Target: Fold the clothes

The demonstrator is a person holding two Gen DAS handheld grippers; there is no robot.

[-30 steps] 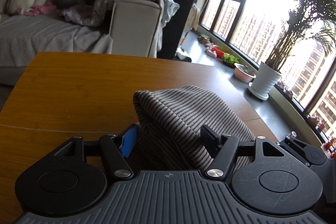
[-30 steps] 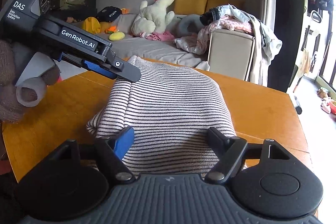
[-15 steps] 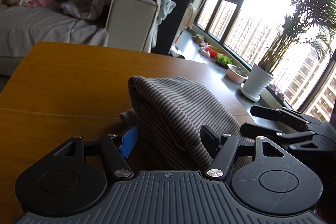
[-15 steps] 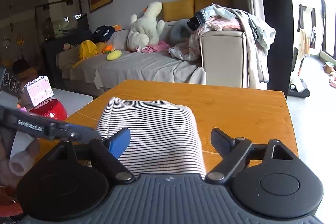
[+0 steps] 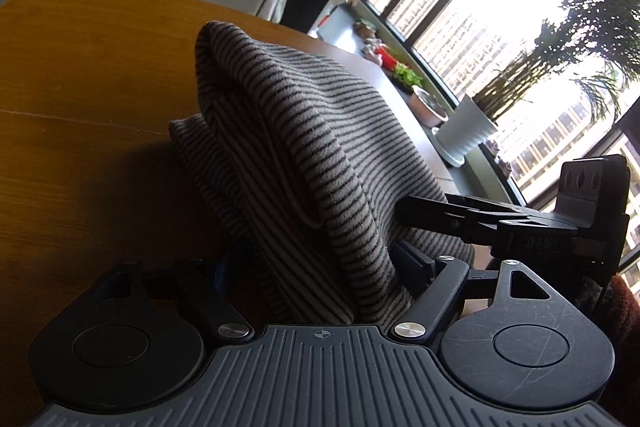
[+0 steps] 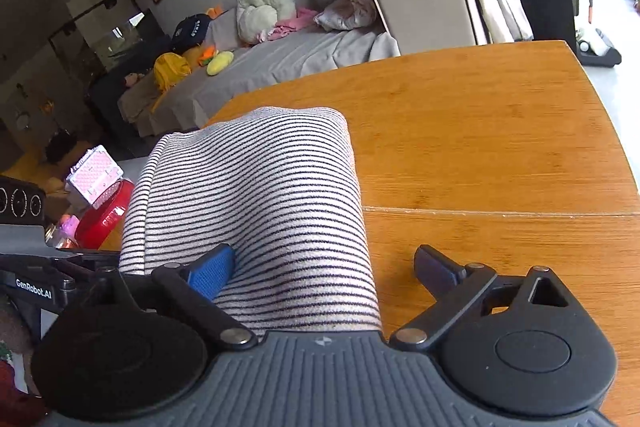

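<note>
**Letting the fold settle**

The striped garment [image 6: 256,211] lies folded on the wooden table [image 6: 500,147]. The right gripper [image 6: 324,267] is opening, far finger clear. The left gripper [image 5: 316,267] is opening around a raised fold. Release fully, then withdraw low without dragging cloth.

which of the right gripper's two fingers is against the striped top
The blue-padded finger on the picture's left lies against the striped top; the black finger stands apart over bare table.
</note>
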